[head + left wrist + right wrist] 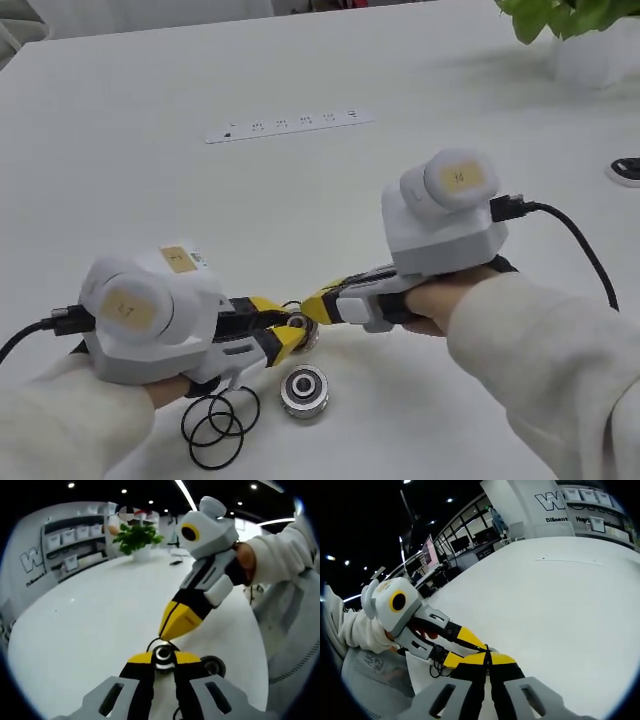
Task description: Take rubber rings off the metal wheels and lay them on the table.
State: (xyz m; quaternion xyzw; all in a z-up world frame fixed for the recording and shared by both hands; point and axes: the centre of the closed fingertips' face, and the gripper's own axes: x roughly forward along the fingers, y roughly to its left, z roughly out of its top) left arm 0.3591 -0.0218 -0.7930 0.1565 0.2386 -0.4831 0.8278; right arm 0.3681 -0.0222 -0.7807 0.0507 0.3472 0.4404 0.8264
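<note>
Head view shows a person's sleeved arms holding two tools tip to tip low over a white counter. The left tool has its yellow-tipped jaws clamped on a small metal wheel, held just above the counter. The right tool comes in from the other side, its jaws pressed together on a thin black rubber ring at the rim of that wheel. A second metal wheel lies flat on the counter just beside the left tool. Next to it, near the left hand, three loose rubber rings lie overlapping on the counter. Farther back, well apart from the work, a white power strip lies flat, and a green potted plant stands at the far right corner.
</note>
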